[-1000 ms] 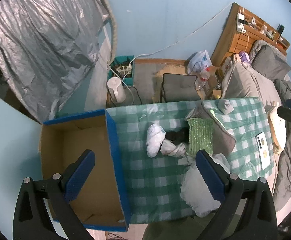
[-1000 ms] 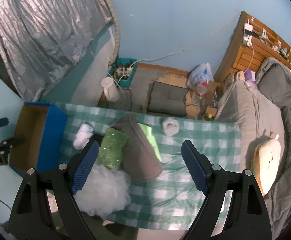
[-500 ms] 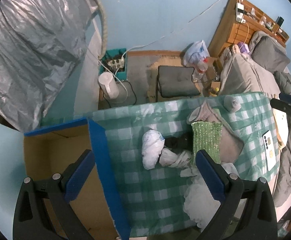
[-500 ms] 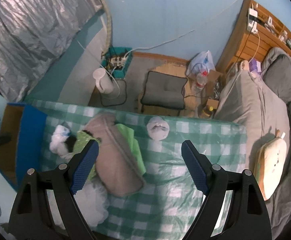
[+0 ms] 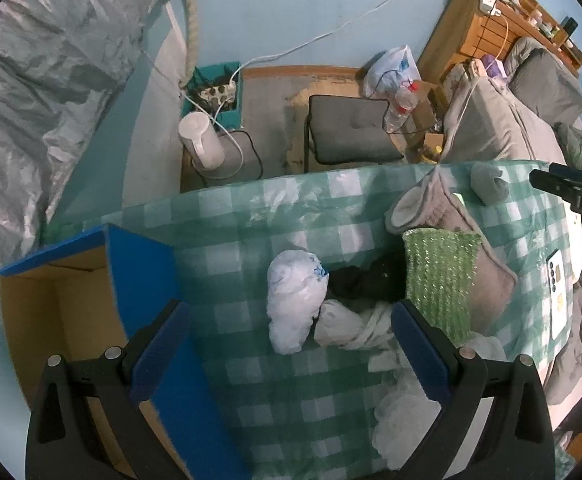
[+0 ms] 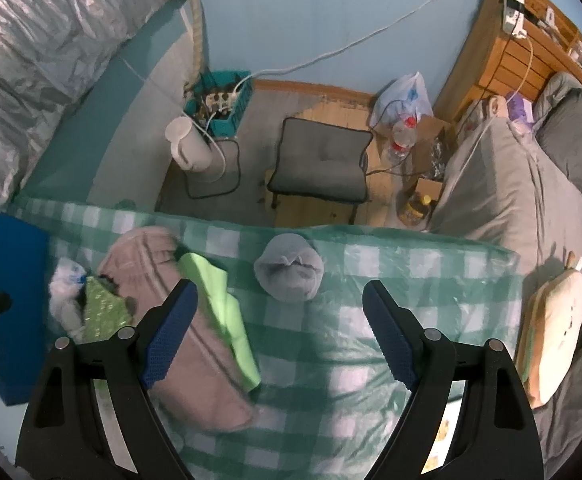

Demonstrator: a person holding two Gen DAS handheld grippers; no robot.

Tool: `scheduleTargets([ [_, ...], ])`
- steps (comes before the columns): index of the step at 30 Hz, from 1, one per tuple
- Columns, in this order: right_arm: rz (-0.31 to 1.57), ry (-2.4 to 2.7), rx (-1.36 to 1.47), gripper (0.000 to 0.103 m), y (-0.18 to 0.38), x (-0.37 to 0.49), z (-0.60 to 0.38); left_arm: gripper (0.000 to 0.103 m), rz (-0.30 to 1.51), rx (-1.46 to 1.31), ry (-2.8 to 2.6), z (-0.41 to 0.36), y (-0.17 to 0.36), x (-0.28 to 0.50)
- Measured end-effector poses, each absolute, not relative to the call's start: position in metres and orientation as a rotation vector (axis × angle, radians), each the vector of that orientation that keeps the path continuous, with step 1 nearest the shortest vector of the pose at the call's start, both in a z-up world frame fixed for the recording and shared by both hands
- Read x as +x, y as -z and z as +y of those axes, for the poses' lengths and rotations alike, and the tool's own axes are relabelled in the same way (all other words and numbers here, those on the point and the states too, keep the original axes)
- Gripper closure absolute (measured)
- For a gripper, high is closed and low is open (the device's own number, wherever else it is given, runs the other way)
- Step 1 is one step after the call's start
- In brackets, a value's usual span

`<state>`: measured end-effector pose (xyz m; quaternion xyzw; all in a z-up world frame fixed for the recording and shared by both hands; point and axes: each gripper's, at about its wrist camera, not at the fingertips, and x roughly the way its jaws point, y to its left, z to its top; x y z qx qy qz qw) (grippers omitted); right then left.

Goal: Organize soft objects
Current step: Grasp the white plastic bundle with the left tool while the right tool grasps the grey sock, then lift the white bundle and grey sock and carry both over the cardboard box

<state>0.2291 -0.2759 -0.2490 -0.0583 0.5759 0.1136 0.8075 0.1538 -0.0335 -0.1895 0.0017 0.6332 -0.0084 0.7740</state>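
Soft things lie on the green checked tablecloth [image 5: 259, 392]: a white plastic bundle [image 5: 295, 296], a black cloth [image 5: 367, 280], a twisted white cloth [image 5: 351, 328], a green knitted piece [image 5: 439, 276], a grey-pink folded cloth [image 6: 195, 360], a light green cloth [image 6: 223, 312] and a rolled grey sock [image 6: 289, 270]. At the left an open cardboard box with blue sides [image 5: 143, 280] stands on the table. My left gripper [image 5: 291, 352] is open above the white bundle. Open and empty, my right gripper [image 6: 277, 332] hovers just in front of the grey sock.
A phone [image 5: 557, 292] lies near the table's right edge. Fluffy white stuffing [image 5: 407, 420] sits at the front edge. Beyond the table are a grey stool [image 6: 321, 168], a white kettle [image 6: 187, 148], a teal crate [image 6: 221, 104] and a bed [image 6: 511, 208].
Both grippers have moved to the right over the table. The box has slid left in the left view, and the grey sock now sits between the right gripper's fingers' line of sight.
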Motion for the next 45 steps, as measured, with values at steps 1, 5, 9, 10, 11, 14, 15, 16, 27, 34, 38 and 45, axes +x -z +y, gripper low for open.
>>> scheduleTargets([
  [1,1.236,-0.241,-0.13,0.019,0.254,0.232,-0.276,0.002,1.379,0.006,0.013,-0.034,0.193,0.155],
  [5,1.271,-0.231,-0.148,0.019,0.275,0.244,-0.274,0.002,1.395,0.011,-0.002,-0.034,0.211,0.162],
  [9,1.302,-0.215,-0.162,0.019,0.295,0.254,-0.278,0.002,1.427,-0.009,-0.011,-0.032,0.228,0.166],
  [10,1.307,-0.214,-0.16,0.019,0.299,0.256,-0.279,0.002,1.435,-0.008,-0.014,-0.033,0.233,0.167],
  [11,1.311,-0.212,-0.156,0.019,0.302,0.258,-0.279,0.002,1.44,-0.005,-0.017,-0.032,0.236,0.168],
  [14,1.32,-0.212,-0.141,0.019,0.31,0.261,-0.28,0.002,1.456,0.006,-0.026,-0.032,0.248,0.17],
  [15,1.321,-0.211,-0.145,0.019,0.313,0.262,-0.28,0.002,1.465,0.006,-0.028,-0.032,0.252,0.171],
  [16,1.322,-0.211,-0.148,0.019,0.315,0.263,-0.279,0.002,1.472,0.008,-0.03,-0.033,0.256,0.172],
  [27,1.337,-0.232,-0.203,0.04,0.336,0.262,-0.27,0.002,1.526,0.024,-0.047,-0.035,0.276,0.177],
  [34,1.333,-0.253,-0.189,0.069,0.333,0.258,-0.269,0.007,1.551,0.032,-0.06,-0.037,0.286,0.177],
  [38,1.327,-0.254,-0.168,0.073,0.331,0.252,-0.268,0.028,1.577,0.035,-0.048,-0.039,0.292,0.179],
  [45,1.318,-0.276,-0.194,0.073,0.325,0.232,-0.257,0.056,1.569,0.038,-0.015,-0.04,0.292,0.172],
])
